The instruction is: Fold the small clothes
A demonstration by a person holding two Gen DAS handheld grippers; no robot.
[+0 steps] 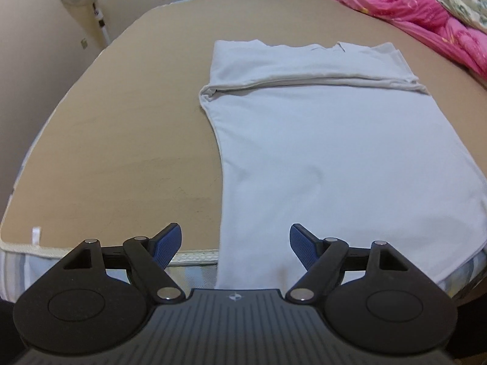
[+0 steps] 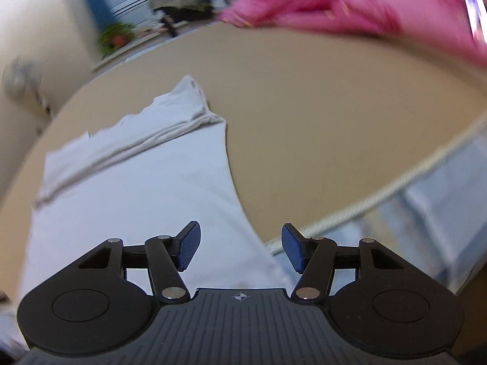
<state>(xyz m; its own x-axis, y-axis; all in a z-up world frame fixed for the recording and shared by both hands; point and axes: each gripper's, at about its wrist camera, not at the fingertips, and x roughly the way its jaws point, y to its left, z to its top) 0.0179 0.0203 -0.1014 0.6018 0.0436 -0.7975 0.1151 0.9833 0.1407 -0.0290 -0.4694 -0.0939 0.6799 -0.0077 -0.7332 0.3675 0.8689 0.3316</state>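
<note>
White shirt lies flat on the tan mattress, far end folded over into a thick band; near hem hangs over the mattress's front edge. Left gripper jaws wide apart, empty, above the shirt's left side edge. Right gripper jaws apart, empty, above its right side edge. Bare mattress both sides; pink quilt at far right.

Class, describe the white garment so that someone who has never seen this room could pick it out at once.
Find the broad tan mattress. On it lies the flat white cotton garment, its near end hanging over the mattress edge. Unlike the crumpled pink quilt behind it, it is plain, smooth, with its far end folded back in a band.
</note>
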